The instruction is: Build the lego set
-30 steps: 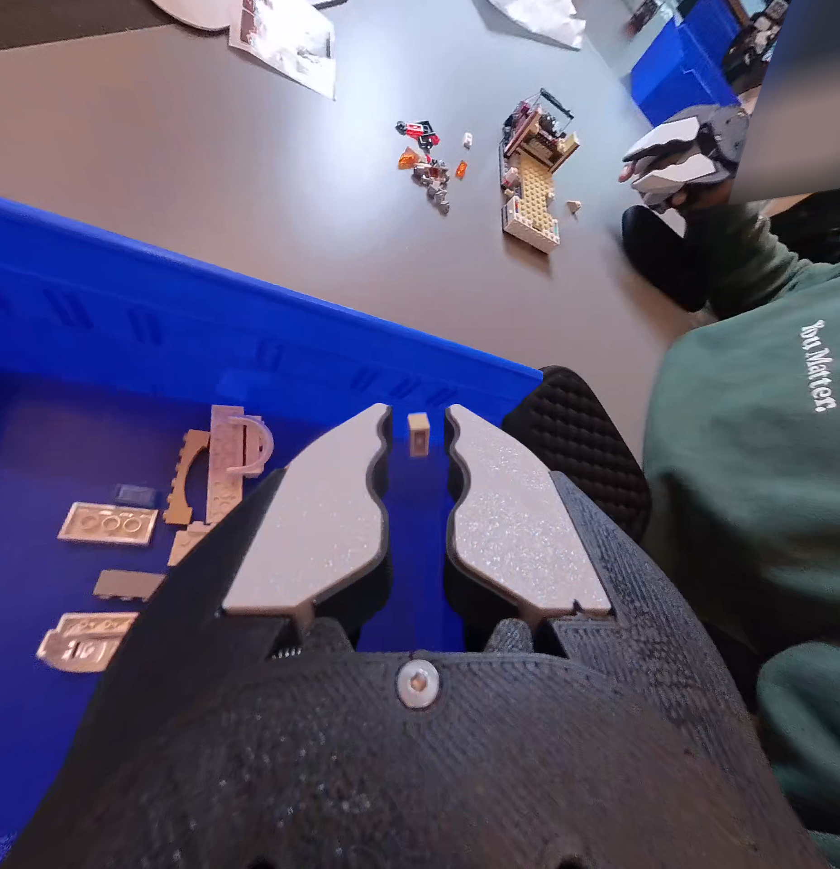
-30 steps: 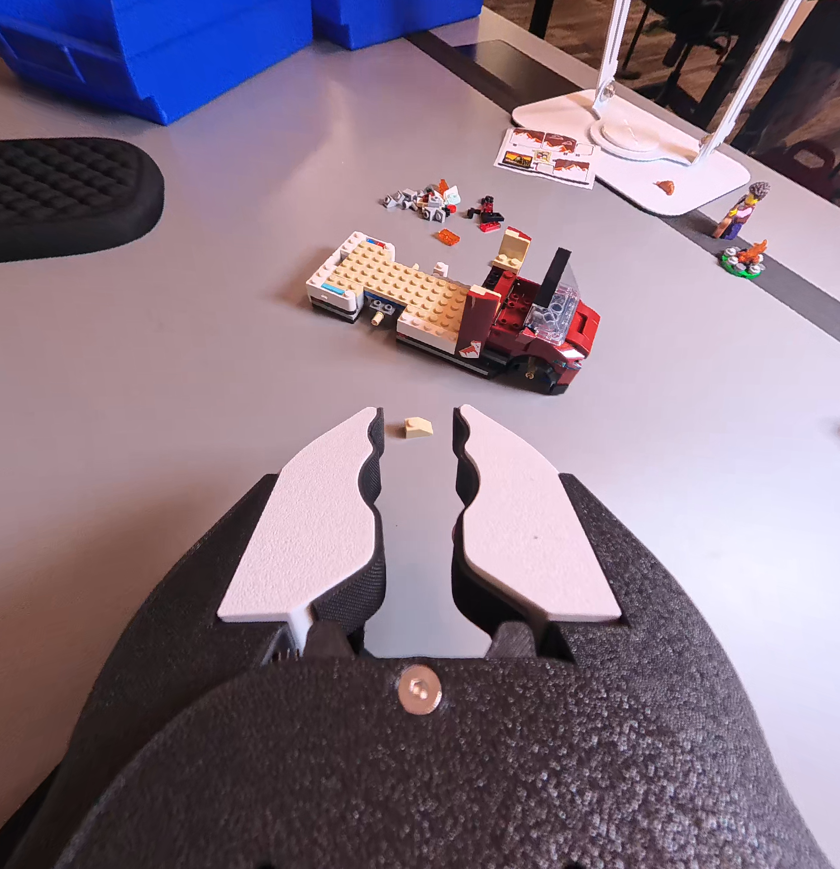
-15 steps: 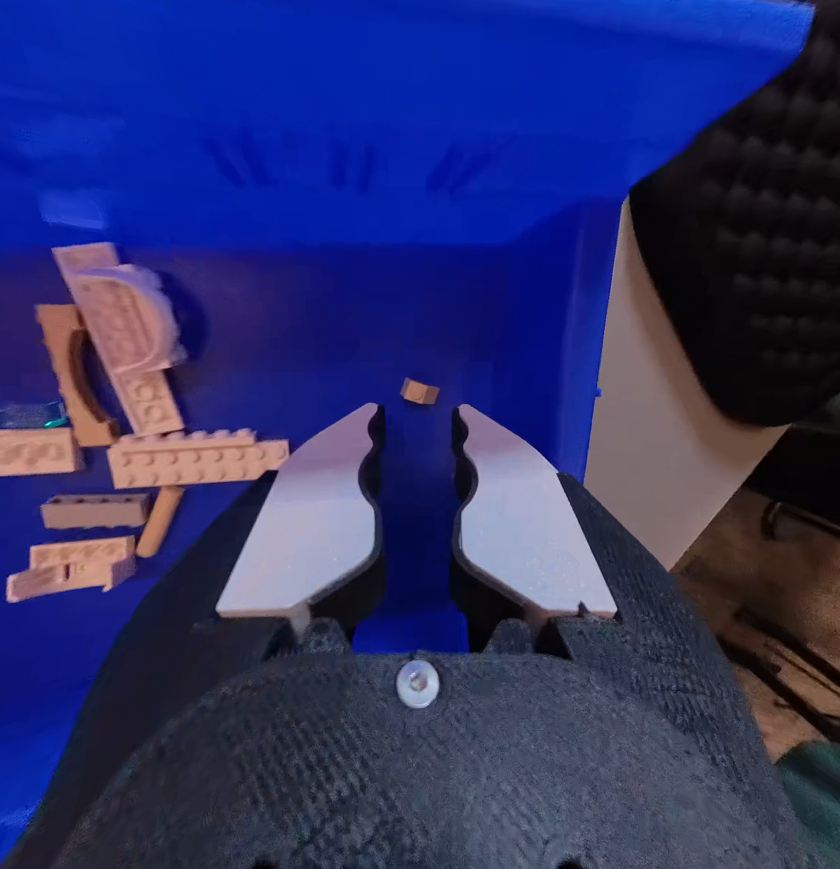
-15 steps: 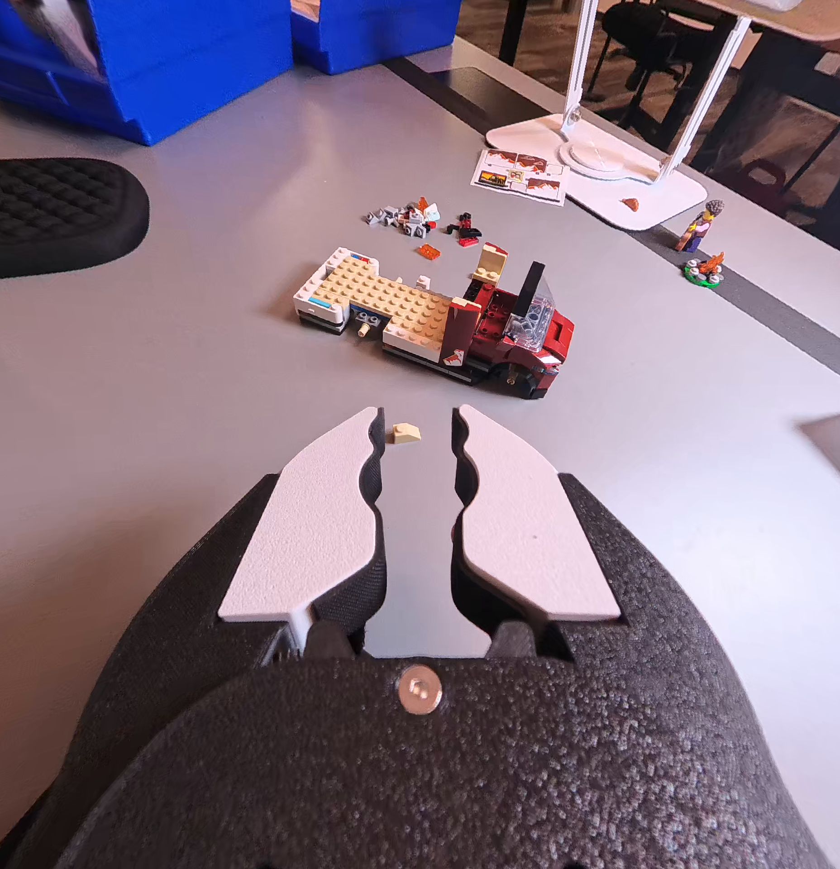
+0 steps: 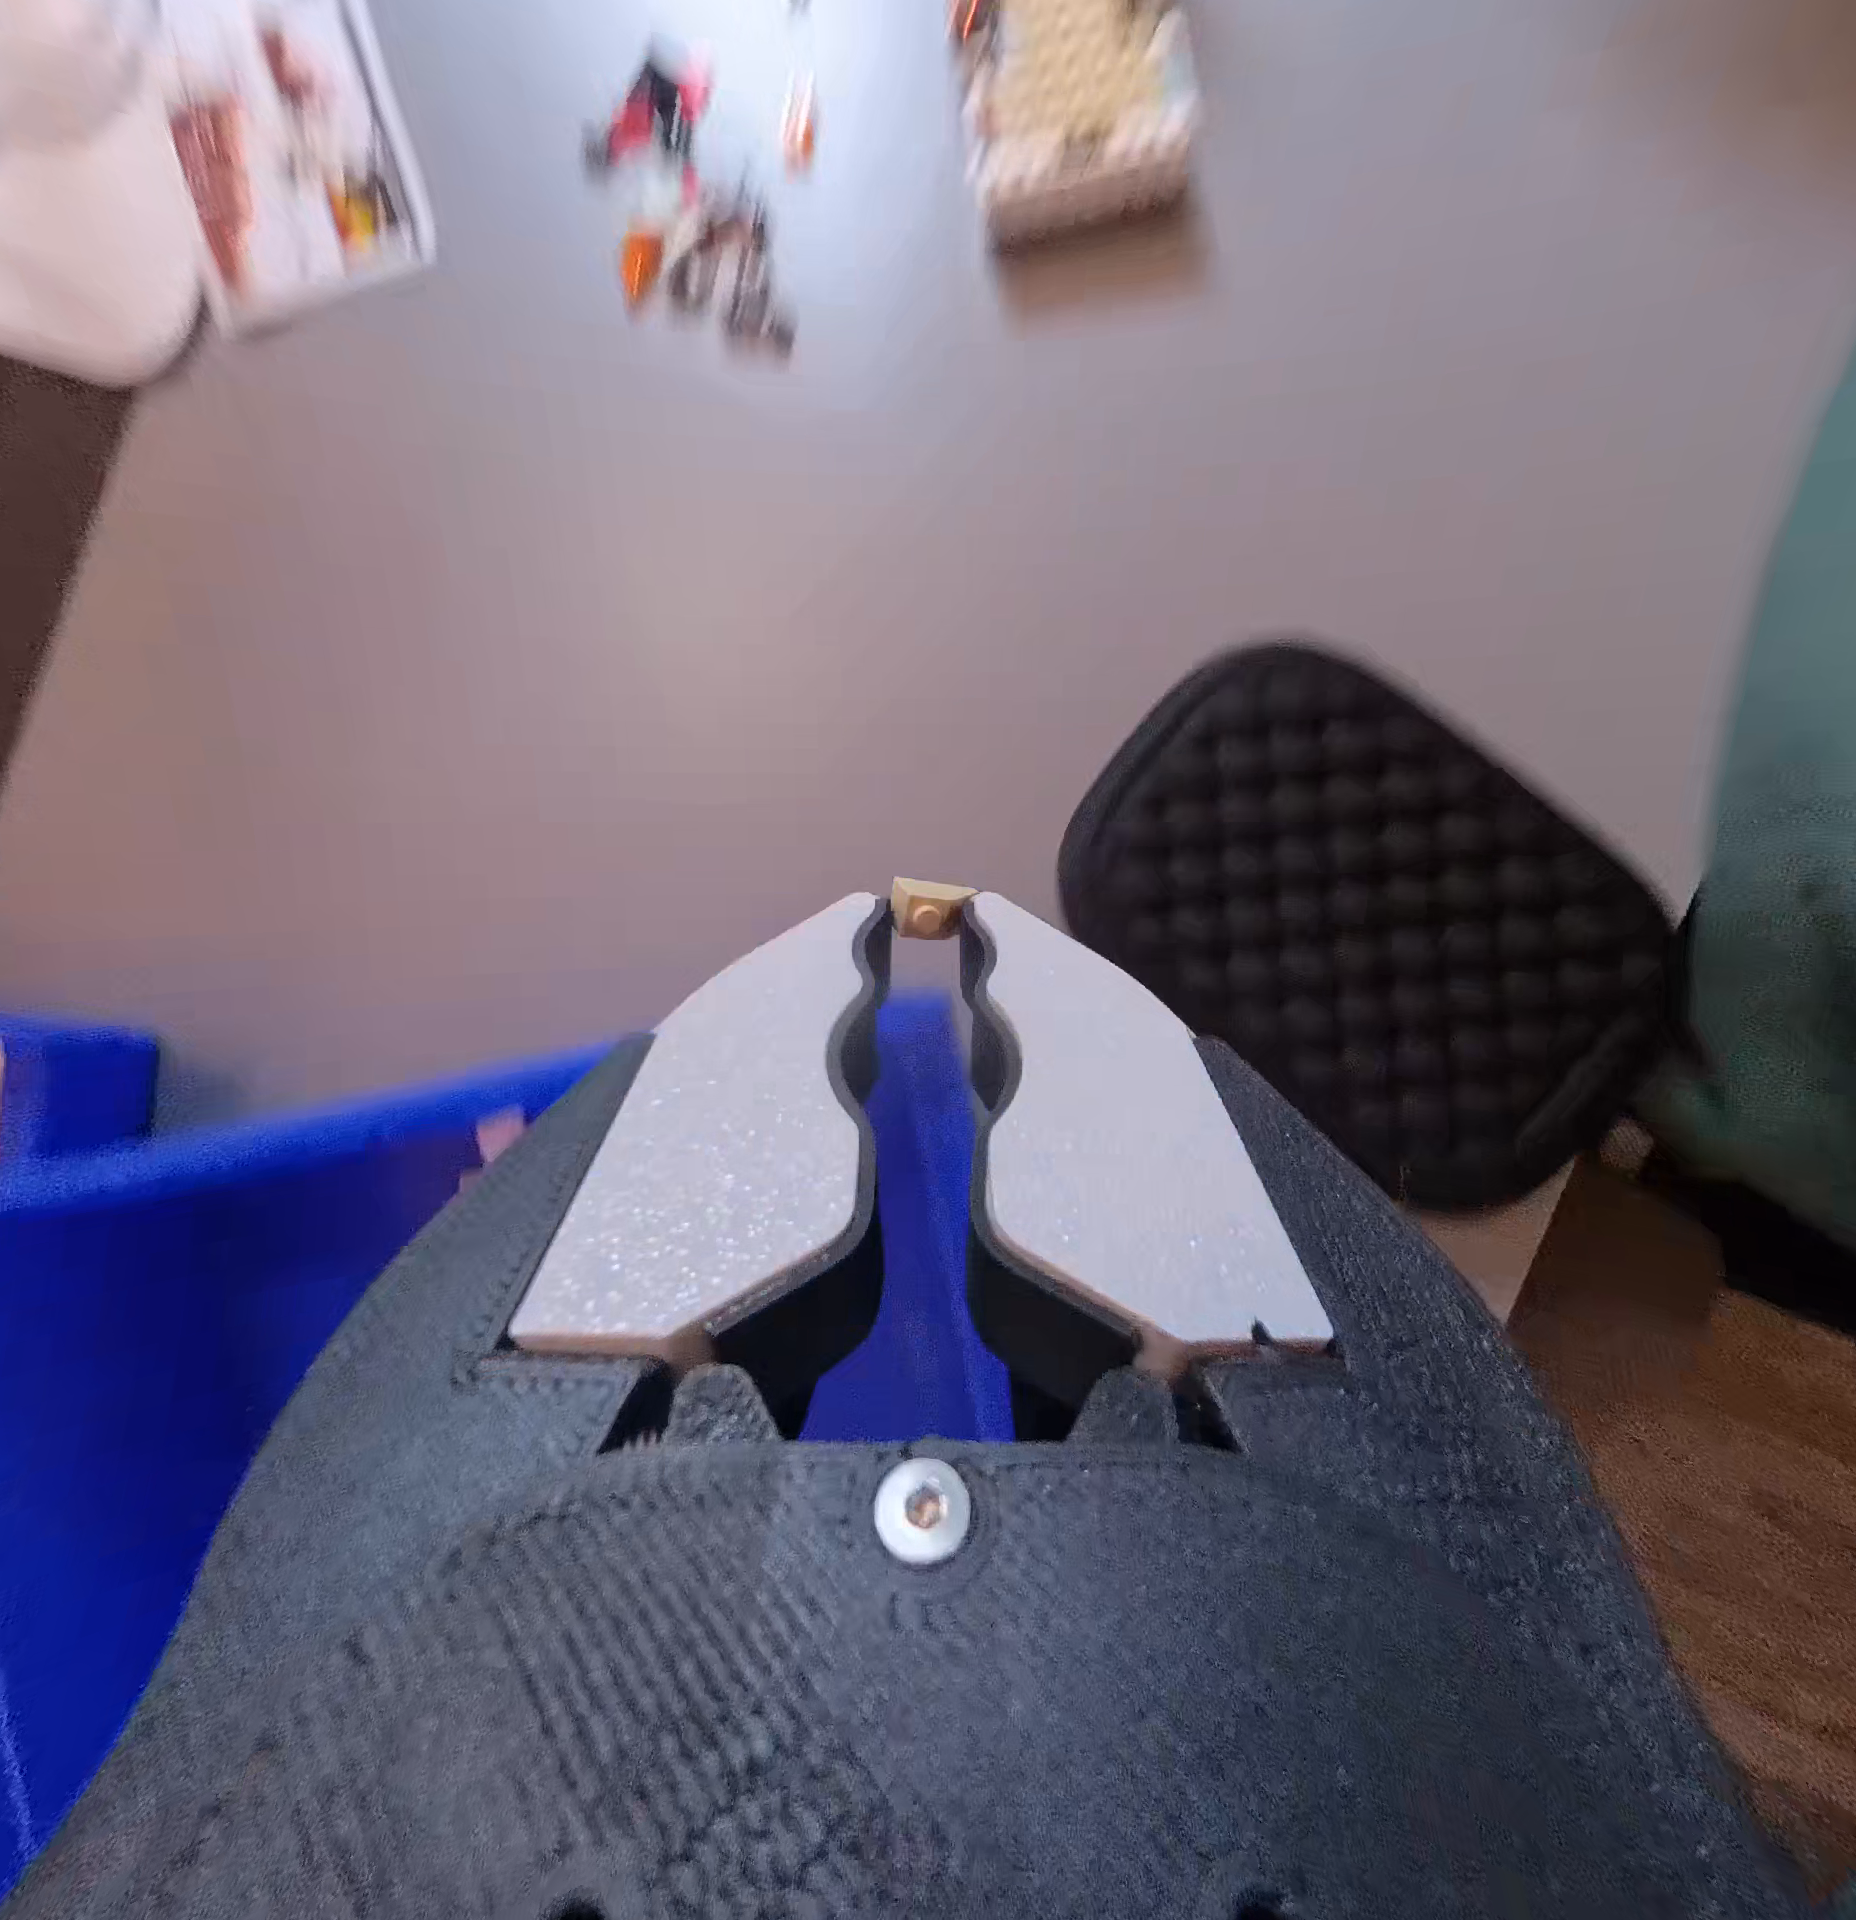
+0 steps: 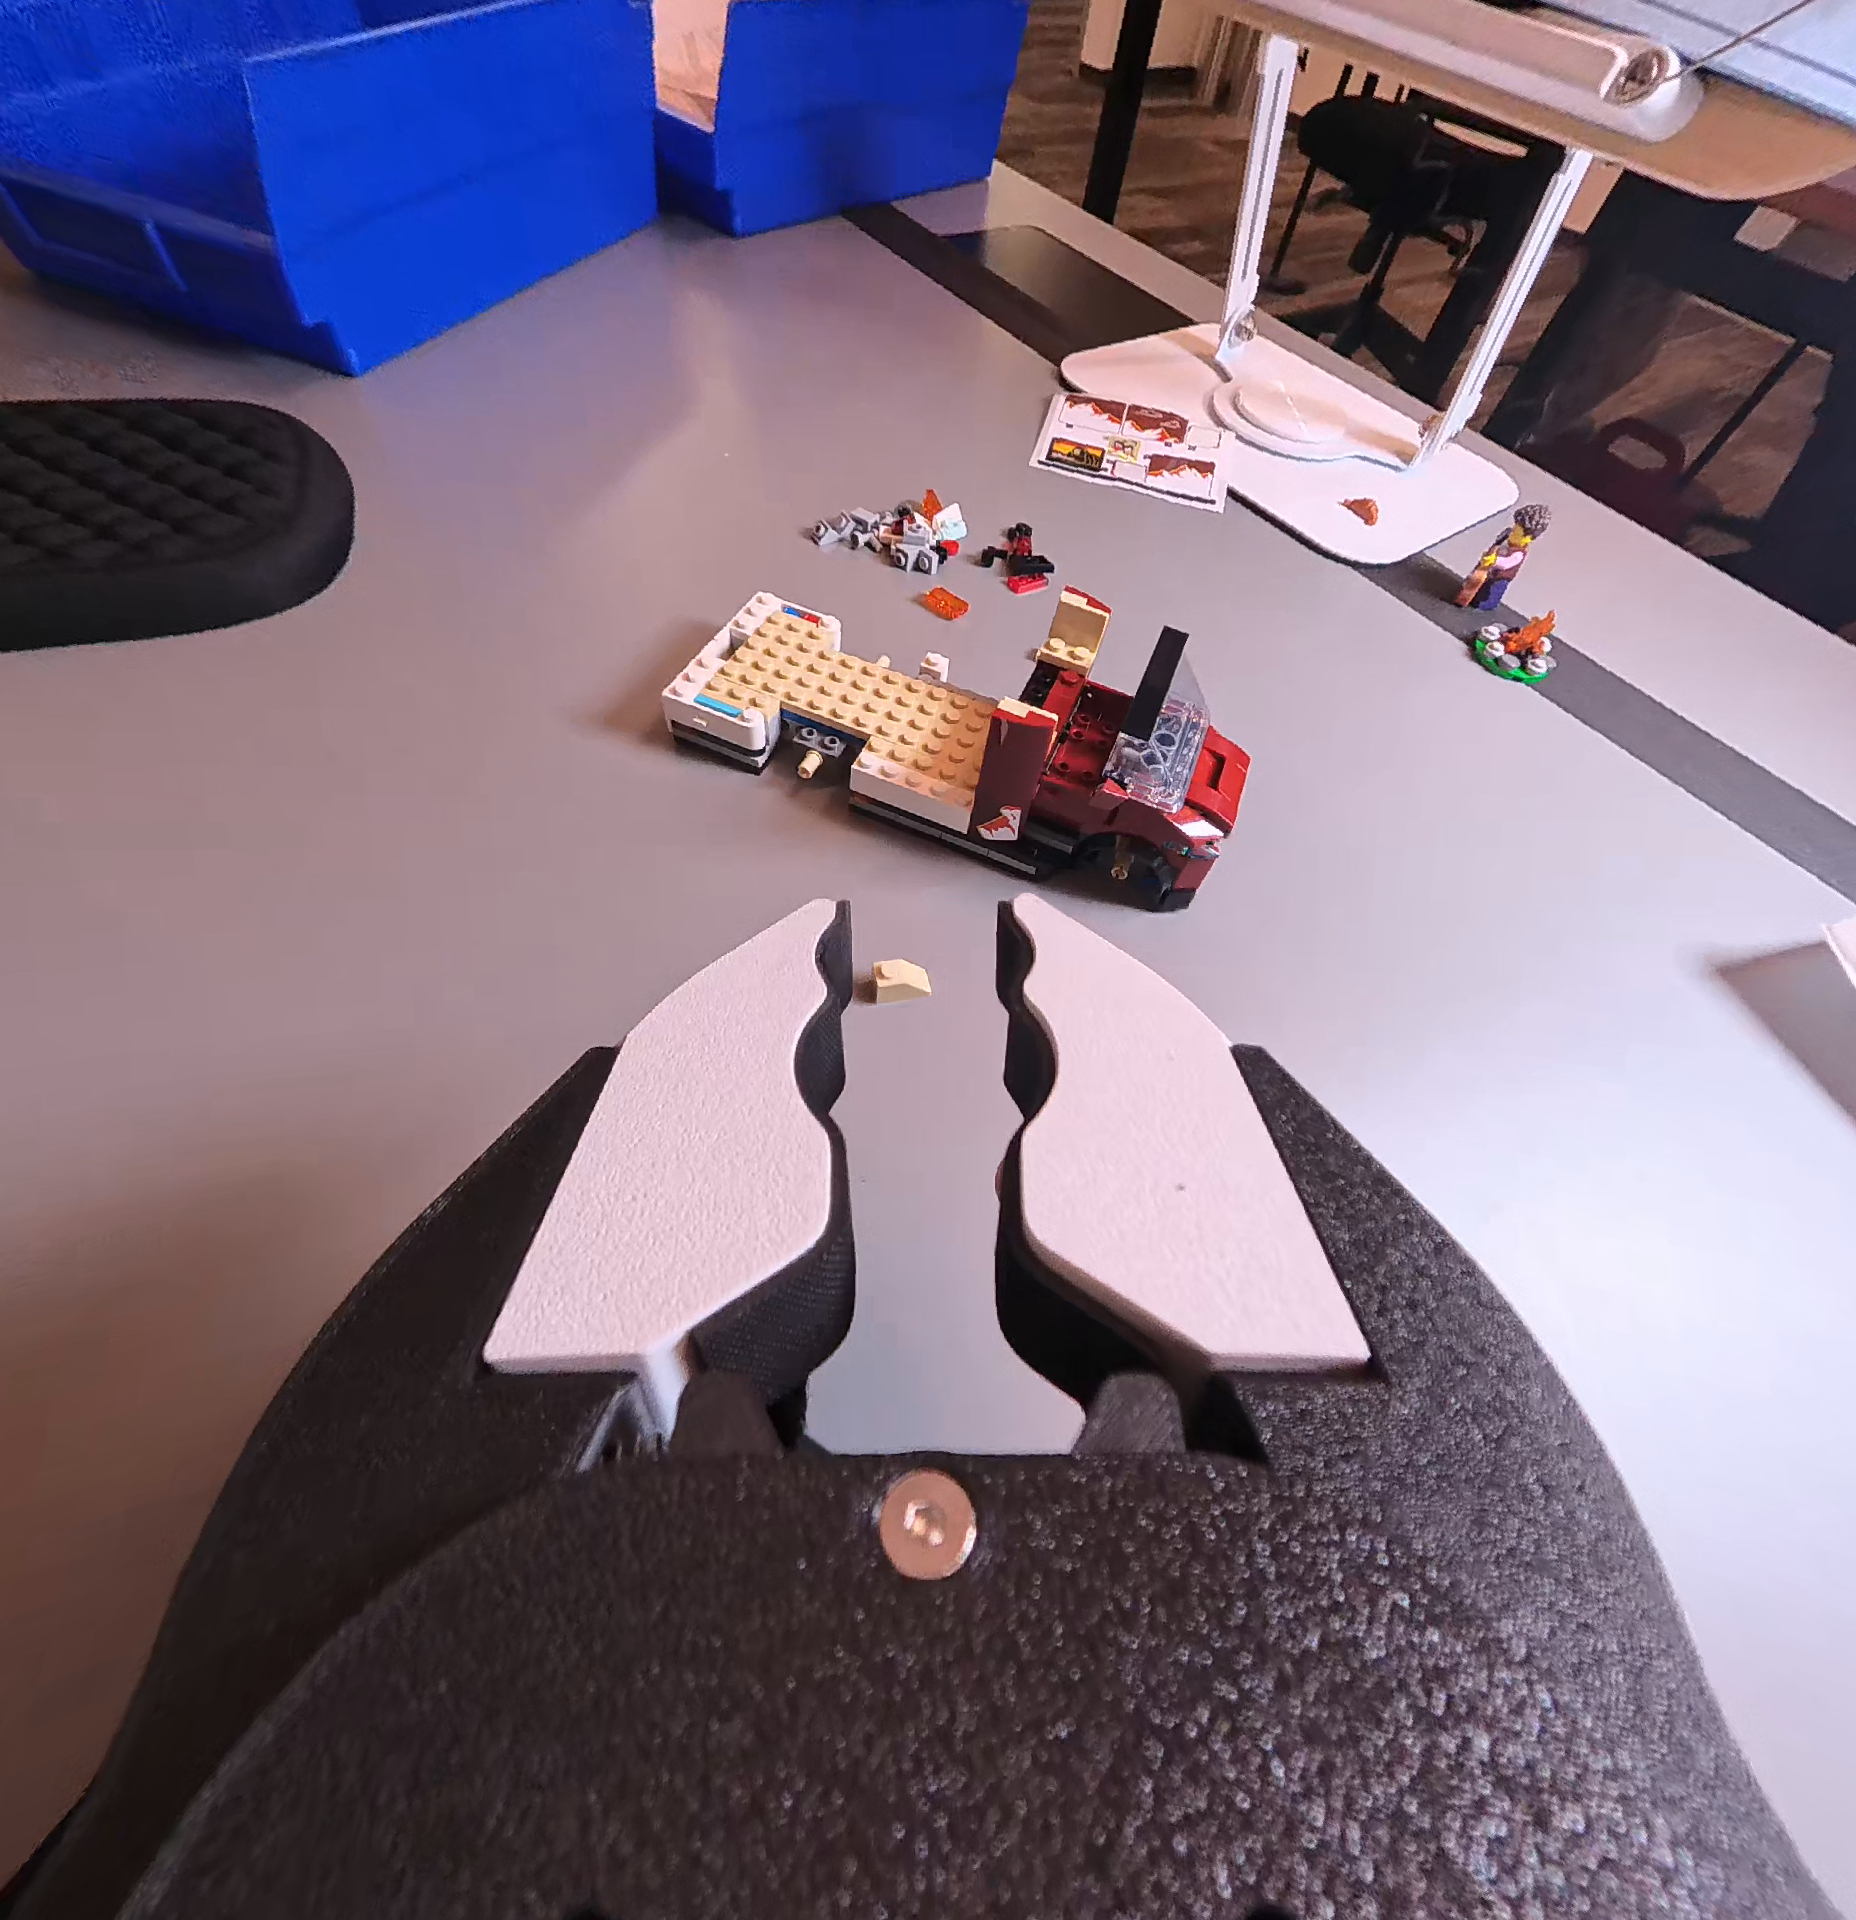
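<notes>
My left gripper is shut on a small tan lego piece, held at the fingertips above the rim of the blue bin. My right gripper is open and low over the grey table, with a small tan slope piece lying on the table between its fingertips, closer to the left finger. The half-built lego truck, with a tan studded bed and dark red cab, stands beyond it. It shows blurred at the top of the left wrist view.
A pile of small grey, red and orange pieces lies behind the truck. A sticker sheet and a white lamp base are at the back right, with a minifigure. Blue bins stand at the back left. A black pad lies left. Spacing between my two grippers at the tips: around 40 cm.
My left gripper closed on the tan piece inside the blue bin and lifted out, swinging toward the table. My right gripper came slightly closer to the tan slope piece.
</notes>
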{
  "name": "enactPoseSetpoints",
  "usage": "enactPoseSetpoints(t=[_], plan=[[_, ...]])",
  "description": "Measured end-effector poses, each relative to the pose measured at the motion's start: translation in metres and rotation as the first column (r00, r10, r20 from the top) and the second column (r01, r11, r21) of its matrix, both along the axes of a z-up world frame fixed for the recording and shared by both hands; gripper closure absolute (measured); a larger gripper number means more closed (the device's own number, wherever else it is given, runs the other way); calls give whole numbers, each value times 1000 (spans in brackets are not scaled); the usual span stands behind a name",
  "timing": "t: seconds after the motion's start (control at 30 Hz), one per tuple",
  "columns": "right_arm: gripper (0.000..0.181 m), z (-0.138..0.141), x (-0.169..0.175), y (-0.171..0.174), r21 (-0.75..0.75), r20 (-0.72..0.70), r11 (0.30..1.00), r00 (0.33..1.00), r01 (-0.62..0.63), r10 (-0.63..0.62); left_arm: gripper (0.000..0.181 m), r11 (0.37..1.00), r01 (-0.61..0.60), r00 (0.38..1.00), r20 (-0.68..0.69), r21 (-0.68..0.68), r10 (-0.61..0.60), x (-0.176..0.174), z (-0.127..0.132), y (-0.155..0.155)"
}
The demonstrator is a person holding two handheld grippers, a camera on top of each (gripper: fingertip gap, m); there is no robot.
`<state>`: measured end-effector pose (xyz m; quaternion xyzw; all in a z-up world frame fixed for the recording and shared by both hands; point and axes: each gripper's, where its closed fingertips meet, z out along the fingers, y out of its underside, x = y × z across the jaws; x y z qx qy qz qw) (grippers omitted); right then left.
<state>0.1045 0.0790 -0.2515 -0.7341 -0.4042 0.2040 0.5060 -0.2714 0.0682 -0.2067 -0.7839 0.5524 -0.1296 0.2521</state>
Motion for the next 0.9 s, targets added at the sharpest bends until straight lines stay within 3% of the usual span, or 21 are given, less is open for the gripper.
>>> enactPoseSetpoints(t=[0.07,0.2,0.4,0.53,0.63,0.77,0.9], plan=[[155,-2,-2,2,4,9,1000,1000,-1,1,168,999,49,997,55,17,-50,52,3,-6],[154,-8,-6,3,6,46,1000,999,-6,6,168,982,178,983,56,-69,-174,140,-42,-16],[151,-25,-8,0,-49,125,998,992,-26,32,168,936,307,951,11,-170,-310,222,-101,-22],[151,-41,-8,0,-94,206,995,977,-27,46,165,916,335,939,0,-221,-343,242,-125,-25],[152,-53,-9,4,-127,264,992,963,-25,58,158,915,337,940,32,-220,-338,245,-124,-22],[152,-67,-13,11,-198,340,980,937,-14,82,145,933,316,947,122,-174,-298,245,-105,-9],[153,-72,-20,17,-232,399,972,910,-16,111,139,983,176,970,181,-56,-164,234,-89,34]])
